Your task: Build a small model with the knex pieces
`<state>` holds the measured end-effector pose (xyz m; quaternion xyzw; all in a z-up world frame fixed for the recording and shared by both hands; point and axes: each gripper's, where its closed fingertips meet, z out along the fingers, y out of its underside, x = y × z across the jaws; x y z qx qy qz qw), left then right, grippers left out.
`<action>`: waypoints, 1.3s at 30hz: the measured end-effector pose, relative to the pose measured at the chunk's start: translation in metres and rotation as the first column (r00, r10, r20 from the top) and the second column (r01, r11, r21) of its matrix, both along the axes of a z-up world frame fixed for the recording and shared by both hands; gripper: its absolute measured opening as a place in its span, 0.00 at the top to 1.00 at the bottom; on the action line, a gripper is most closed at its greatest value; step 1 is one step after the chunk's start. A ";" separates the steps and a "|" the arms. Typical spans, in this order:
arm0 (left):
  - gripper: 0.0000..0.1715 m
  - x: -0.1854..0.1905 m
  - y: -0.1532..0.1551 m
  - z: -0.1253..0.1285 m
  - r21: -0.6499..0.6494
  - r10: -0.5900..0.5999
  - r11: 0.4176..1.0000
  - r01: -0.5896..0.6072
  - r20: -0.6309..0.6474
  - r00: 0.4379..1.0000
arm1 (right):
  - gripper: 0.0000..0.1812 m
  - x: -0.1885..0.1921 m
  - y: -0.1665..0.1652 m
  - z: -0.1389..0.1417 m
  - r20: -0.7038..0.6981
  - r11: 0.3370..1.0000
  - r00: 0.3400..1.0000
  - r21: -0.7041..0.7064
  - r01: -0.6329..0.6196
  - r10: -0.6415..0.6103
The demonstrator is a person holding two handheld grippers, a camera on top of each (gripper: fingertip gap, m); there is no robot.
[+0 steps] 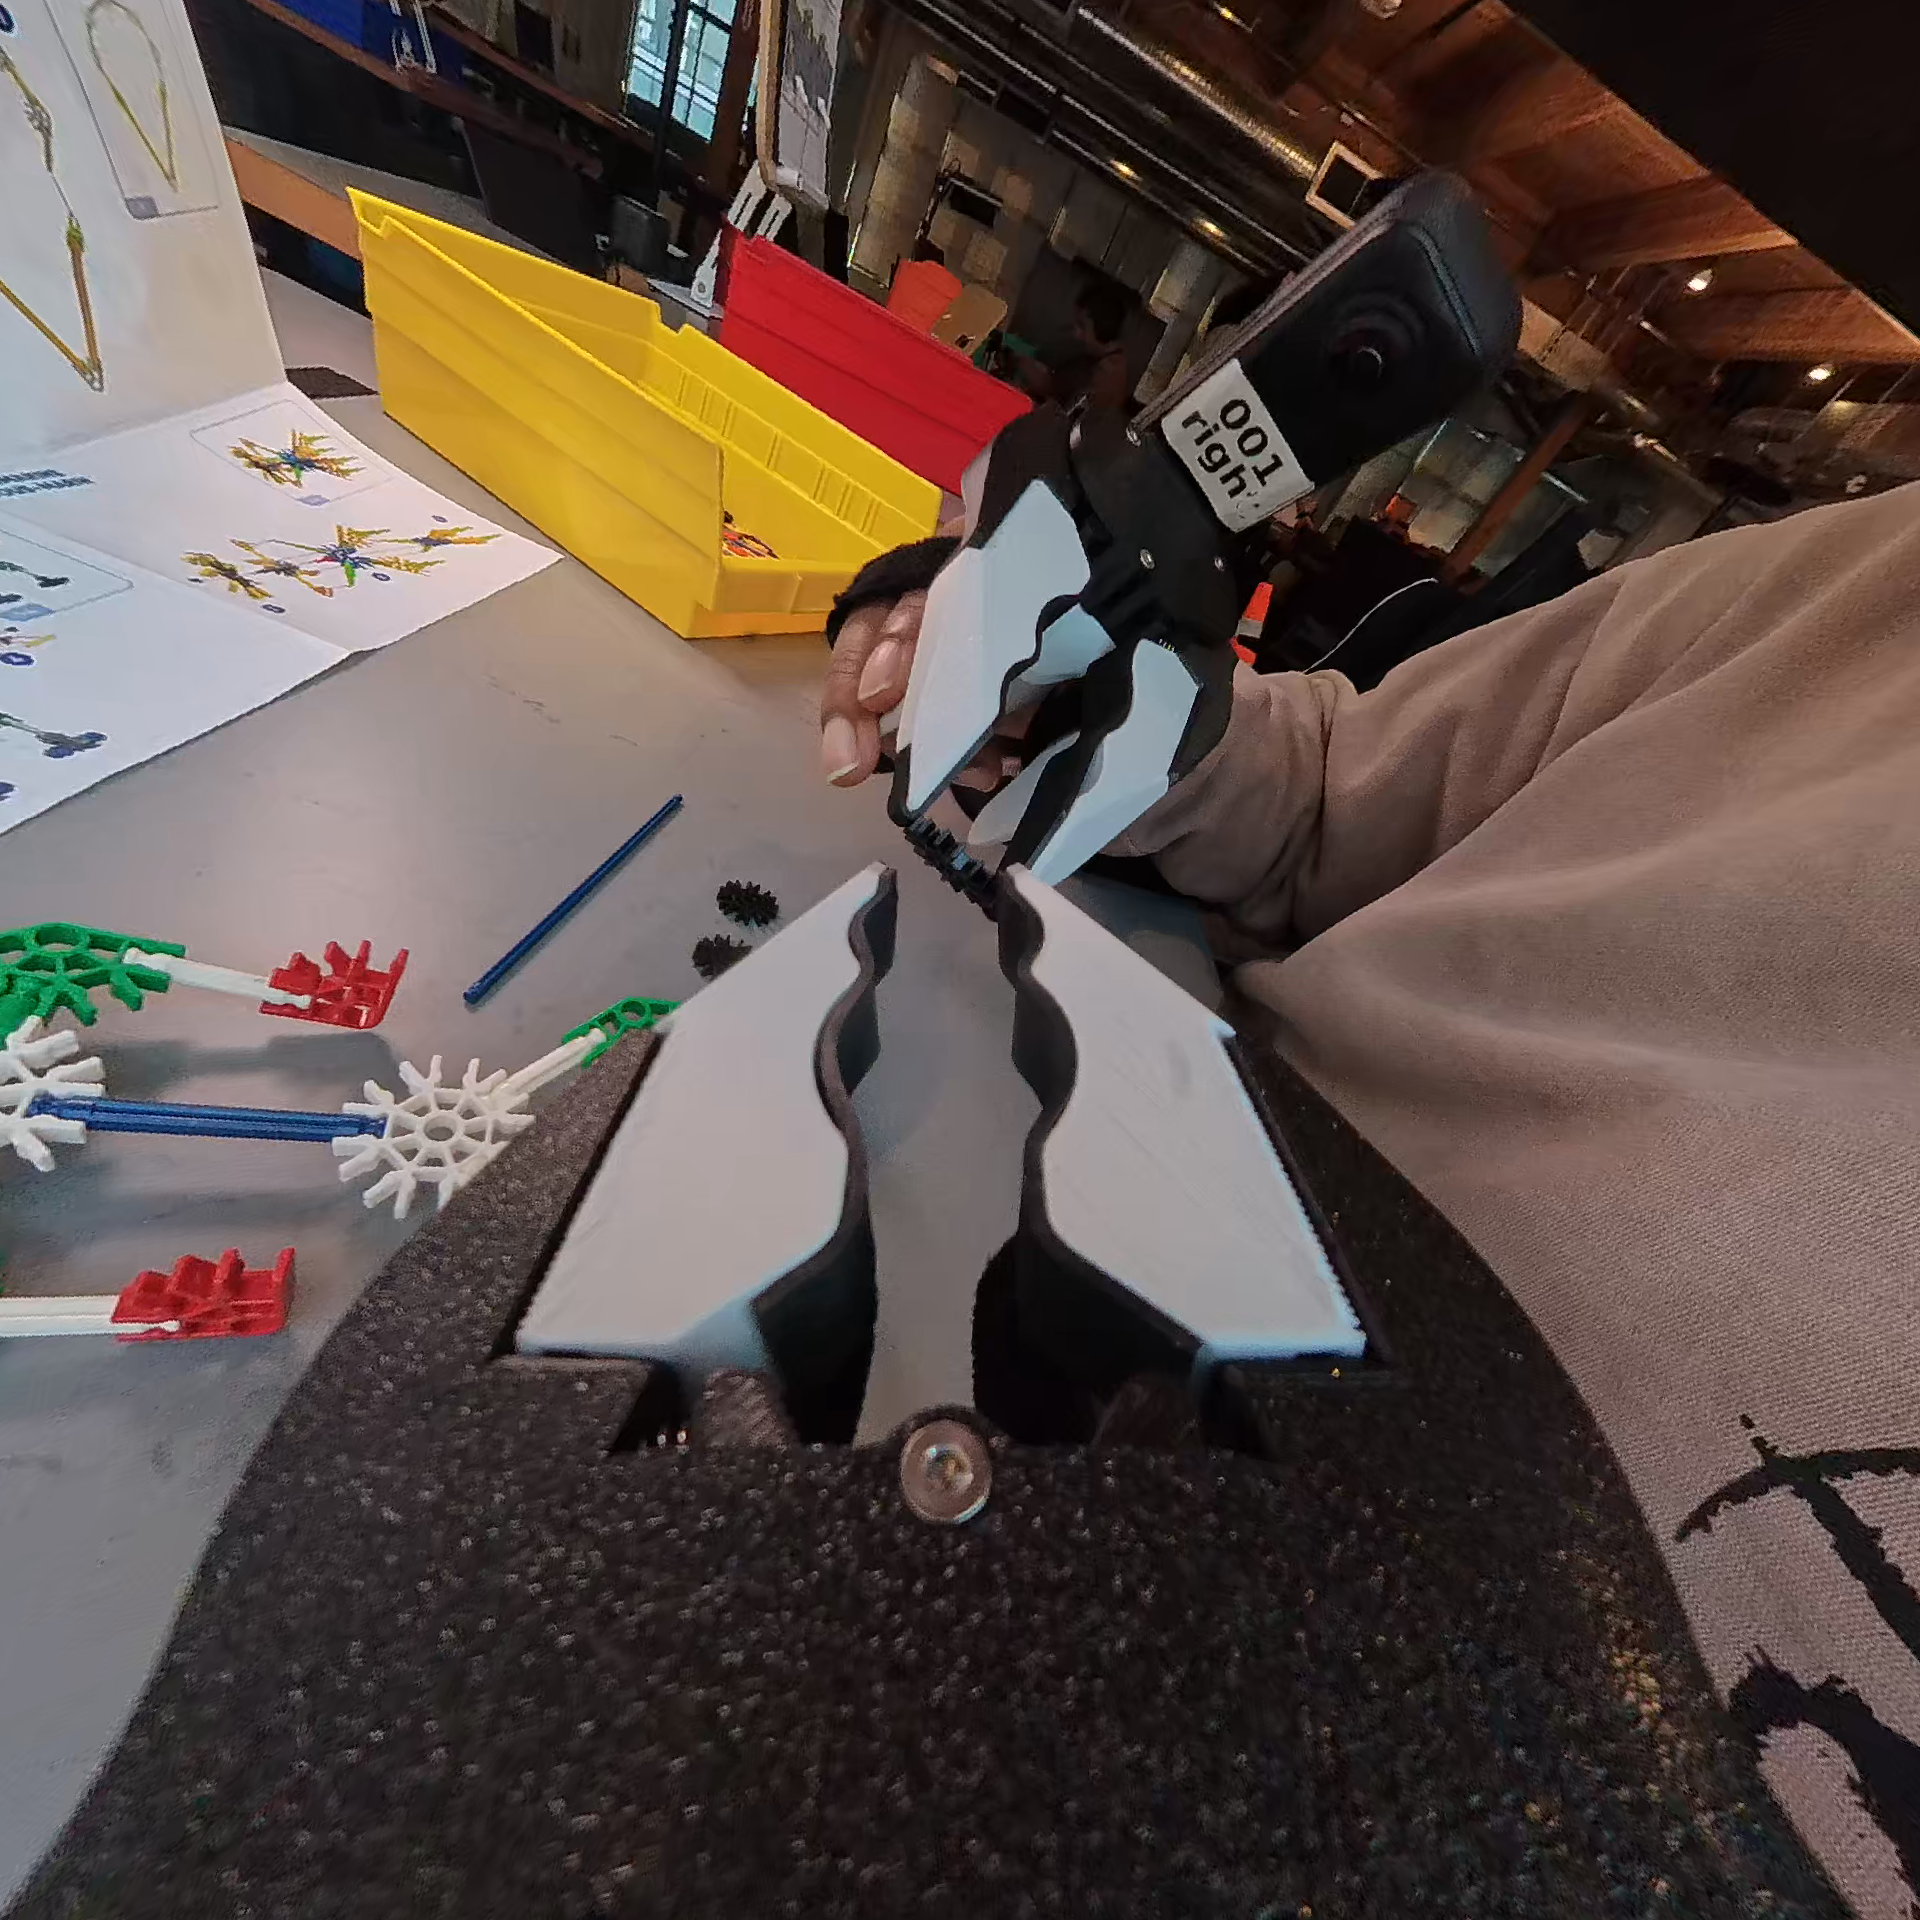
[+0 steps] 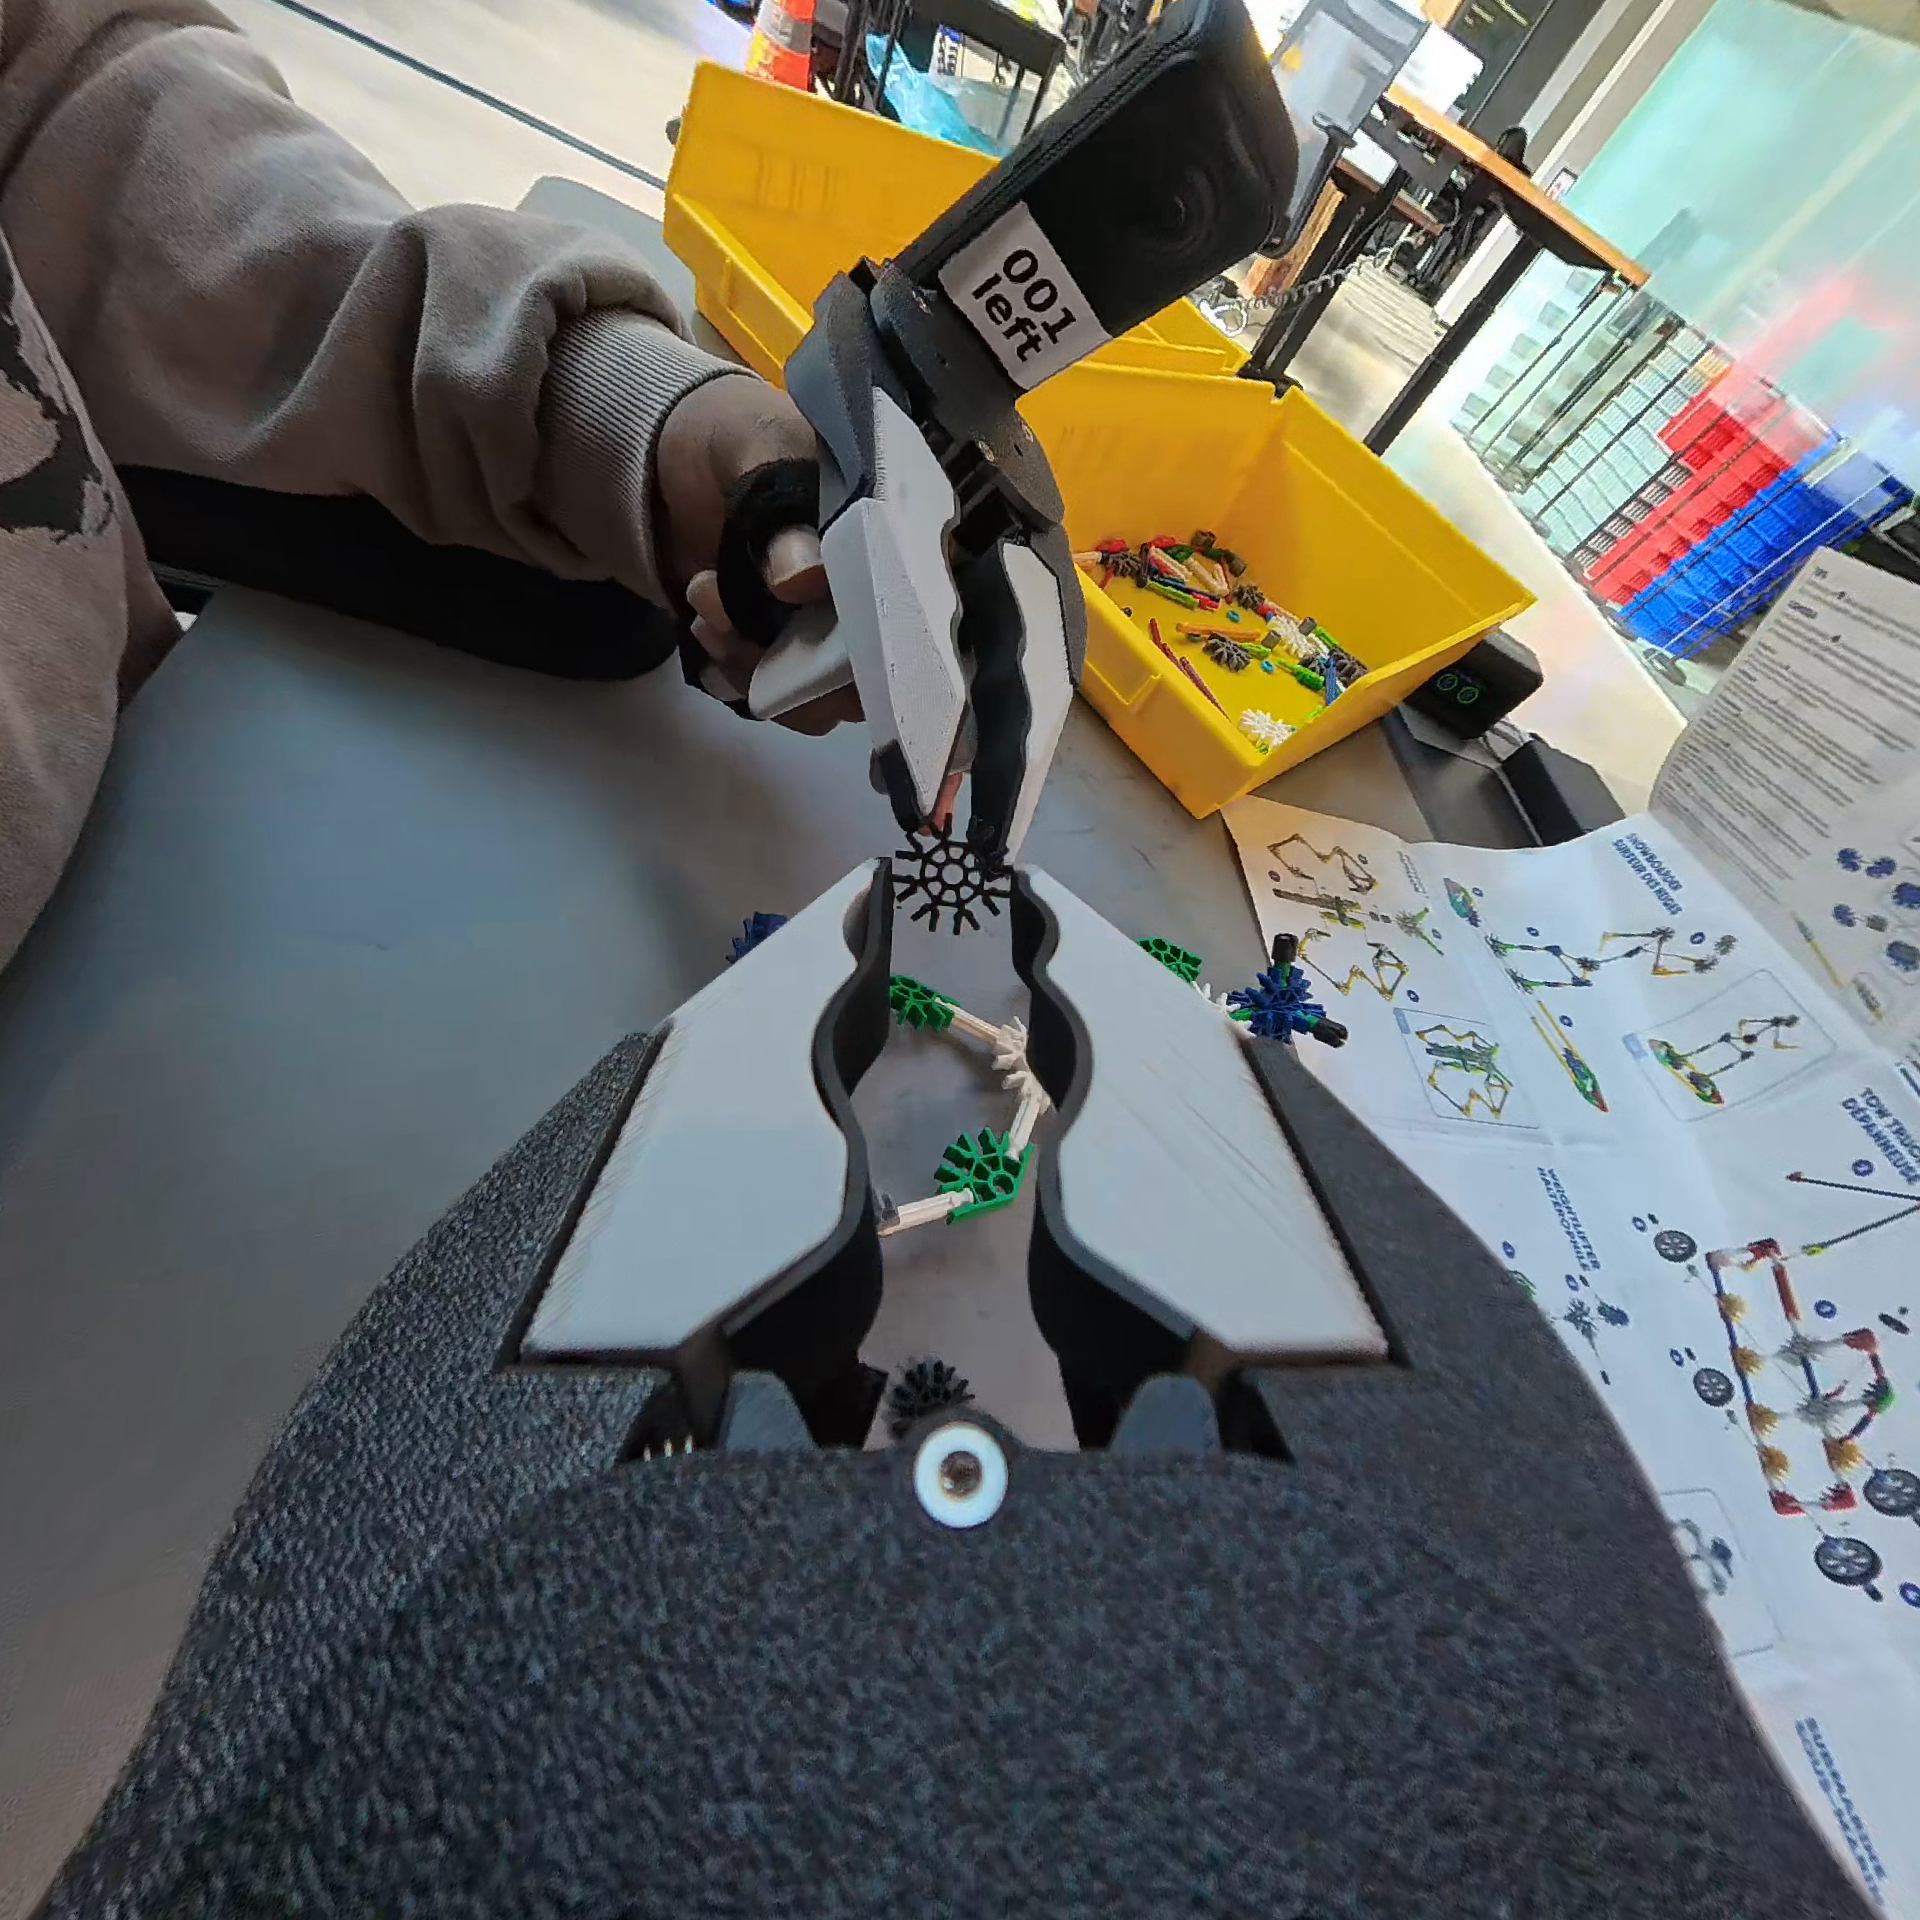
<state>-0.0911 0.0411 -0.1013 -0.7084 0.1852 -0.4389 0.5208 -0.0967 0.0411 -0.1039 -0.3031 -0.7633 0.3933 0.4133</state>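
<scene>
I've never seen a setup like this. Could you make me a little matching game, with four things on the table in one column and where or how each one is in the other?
Things:
1. black connector
2. blue rod
3. yellow bin
4. instruction sheet

States:
a. holds a jumble of small coloured pieces
b. lies loose on the table
c. pinched between the fingertips of the right gripper
d. covered in printed drawings of models

Pairs: 1-c, 2-b, 3-a, 4-d
</scene>
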 end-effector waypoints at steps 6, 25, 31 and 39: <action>0.96 -0.001 0.001 -0.005 -0.051 -0.007 0.999 0.009 0.031 0.999 | 0.89 -0.007 0.003 -0.006 -0.030 0.993 0.999 0.109 0.036 -0.033; 0.99 -0.179 0.007 -0.098 0.157 0.338 0.846 -0.510 -0.897 0.284 | 0.80 0.032 0.155 0.000 -0.005 0.882 0.908 -0.240 0.406 -0.419; 0.97 -0.170 0.008 -0.114 0.102 0.283 0.866 -0.490 -0.907 0.313 | 0.80 0.036 0.167 -0.011 0.029 0.868 0.899 -0.248 0.429 -0.436; 0.90 -0.154 0.012 -0.092 0.068 0.363 0.867 -0.494 -0.766 0.531 | 0.81 0.032 0.159 -0.036 0.107 0.888 0.910 -0.199 0.414 -0.400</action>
